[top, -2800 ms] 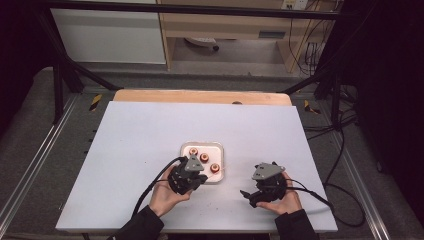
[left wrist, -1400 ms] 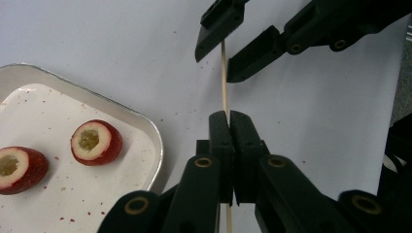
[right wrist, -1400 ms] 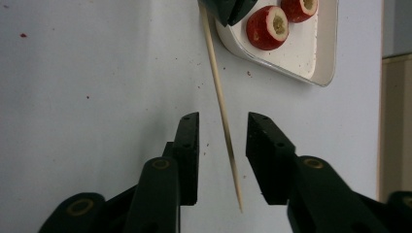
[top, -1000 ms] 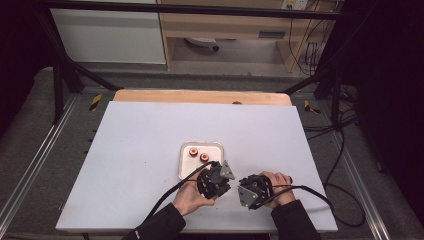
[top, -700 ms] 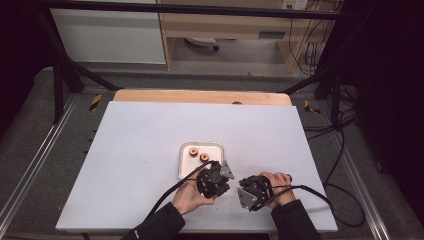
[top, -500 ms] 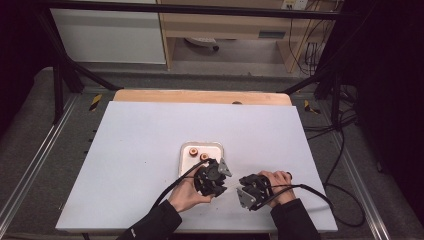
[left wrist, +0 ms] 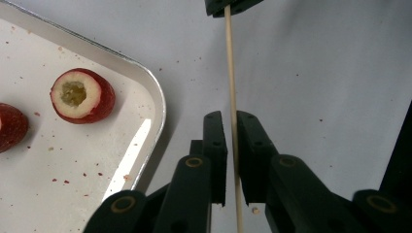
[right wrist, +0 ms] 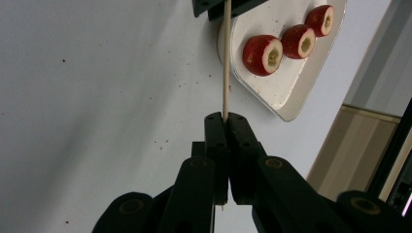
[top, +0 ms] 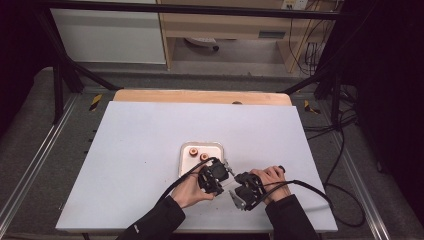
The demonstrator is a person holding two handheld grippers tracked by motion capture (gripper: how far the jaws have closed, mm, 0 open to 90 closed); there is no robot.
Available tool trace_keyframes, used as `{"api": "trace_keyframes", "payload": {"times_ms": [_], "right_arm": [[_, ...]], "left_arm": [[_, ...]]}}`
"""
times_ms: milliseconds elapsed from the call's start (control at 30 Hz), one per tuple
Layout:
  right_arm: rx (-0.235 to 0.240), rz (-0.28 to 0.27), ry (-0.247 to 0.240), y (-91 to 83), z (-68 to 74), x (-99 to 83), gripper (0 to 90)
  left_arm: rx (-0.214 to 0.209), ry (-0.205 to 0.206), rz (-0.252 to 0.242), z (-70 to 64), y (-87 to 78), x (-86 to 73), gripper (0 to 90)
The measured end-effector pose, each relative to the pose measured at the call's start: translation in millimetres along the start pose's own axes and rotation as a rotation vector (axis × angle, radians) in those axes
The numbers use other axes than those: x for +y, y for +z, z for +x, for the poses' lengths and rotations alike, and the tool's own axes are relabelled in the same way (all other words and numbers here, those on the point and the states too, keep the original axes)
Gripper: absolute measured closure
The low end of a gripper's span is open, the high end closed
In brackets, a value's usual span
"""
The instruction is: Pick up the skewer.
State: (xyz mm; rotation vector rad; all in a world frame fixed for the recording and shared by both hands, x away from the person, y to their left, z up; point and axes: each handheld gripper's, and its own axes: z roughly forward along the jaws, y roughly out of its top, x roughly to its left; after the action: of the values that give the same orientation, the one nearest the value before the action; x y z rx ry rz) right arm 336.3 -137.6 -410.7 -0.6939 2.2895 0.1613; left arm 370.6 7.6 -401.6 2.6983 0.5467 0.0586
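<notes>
A thin wooden skewer (left wrist: pixel 229 73) (right wrist: pixel 225 63) spans the two grippers low on the white table. My right gripper (right wrist: pixel 225 116) (top: pixel 239 184) is shut on one end of it. The jaws of my left gripper (left wrist: pixel 231 116) (top: pixel 227 174) stand slightly apart around the other end, with a narrow gap beside the stick. Each gripper faces the other: the right gripper (left wrist: pixel 231 6) tops the left gripper view, the left gripper (right wrist: pixel 223 7) tops the right gripper view. Red cored fruits (left wrist: pixel 81 95) (right wrist: pixel 262 54) (top: pixel 192 152) lie on a small white tray (top: pixel 220 146) just left of the left gripper.
The tray's rim (left wrist: pixel 158 104) lies close beside the left jaws. Red crumbs speck the tray (right wrist: pixel 291 92) and the table (top: pixel 140 150) around it. A wooden strip (top: pixel 200 96) runs along the table's far edge. Cables trail from both grippers toward the near edge.
The left gripper has left the tray and come right to meet the right gripper at the skewer. Over the last second the pair has drifted slightly left.
</notes>
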Motion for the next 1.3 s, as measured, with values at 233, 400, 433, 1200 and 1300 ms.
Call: {"api": "trace_keyframes", "payload": {"times_ms": [233, 400, 433, 1200, 1300], "right_arm": [[0.005, 0.010, -0.005, -1.5, 0.3, 2.4, 88.7], [-0.003, -0.003, 0.051, -3.7, -0.2, 0.7, 86.5], [-0.008, -0.016, 0.092, -4.5, -0.6, -0.2, 84.9], [0.025, -0.151, 1.034, -11.7, 10.3, -62.4, 34.2], [0.028, -0.175, 1.104, -10.1, 12.5, -65.6, 30.5]], "left_arm": [[0.004, -0.023, 0.007, -1.7, 1.7, 0.7, 88.0], [0.016, -0.033, -0.027, -3.5, -0.3, -2.9, 88.4], [0.021, -0.035, -0.035, -3.6, -1.0, -4.5, 88.4], [0.100, -0.164, -0.306, -3.9, -21.3, -63.7, 88.2], [0.121, -0.197, -0.346, -4.0, -23.7, -72.7, 88.2]]}}
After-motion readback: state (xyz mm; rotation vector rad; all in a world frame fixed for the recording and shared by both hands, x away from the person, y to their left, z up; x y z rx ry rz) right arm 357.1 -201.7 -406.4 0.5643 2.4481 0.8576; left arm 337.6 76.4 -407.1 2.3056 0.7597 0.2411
